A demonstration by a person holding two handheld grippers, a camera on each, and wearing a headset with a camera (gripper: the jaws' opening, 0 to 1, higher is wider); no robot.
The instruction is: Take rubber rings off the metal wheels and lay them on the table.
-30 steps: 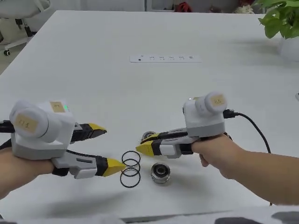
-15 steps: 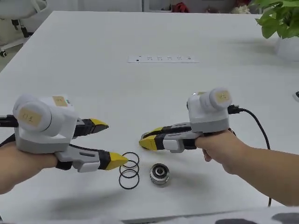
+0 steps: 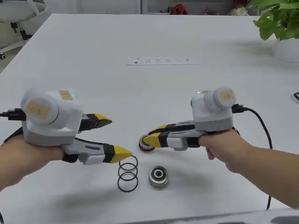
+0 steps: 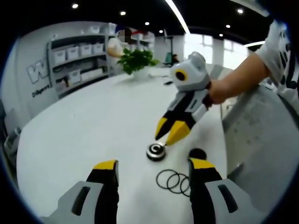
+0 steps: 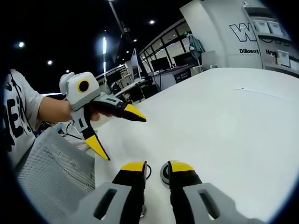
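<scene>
Two metal wheels lie near the table's front edge. One wheel (image 3: 146, 144) (image 4: 155, 151) (image 5: 164, 173) sits just under the tips of my right gripper (image 3: 152, 134) (image 5: 157, 167), whose jaws stand a narrow gap apart with nothing clearly gripped. The other wheel (image 3: 158, 176) lies nearer me, beside three black rubber rings (image 3: 127, 172) (image 4: 175, 181) laid flat in an overlapping row. My left gripper (image 3: 114, 136) (image 4: 154, 164) hovers open just left of the rings, its jaws wide apart and empty. In the left gripper view the right gripper (image 4: 172, 133) points down at the wheel.
A socket strip (image 3: 161, 60) is set into the white table (image 3: 140, 88) farther back. A potted plant (image 3: 278, 21) stands at the far right. The right gripper's black cable (image 3: 261, 135) trails right. An office chair (image 3: 18, 9) stands beyond the table's far left.
The right gripper has shifted slightly, and the wheel that it hid half a second ago now shows under its tips. The left gripper has edged right, toward the rings.
</scene>
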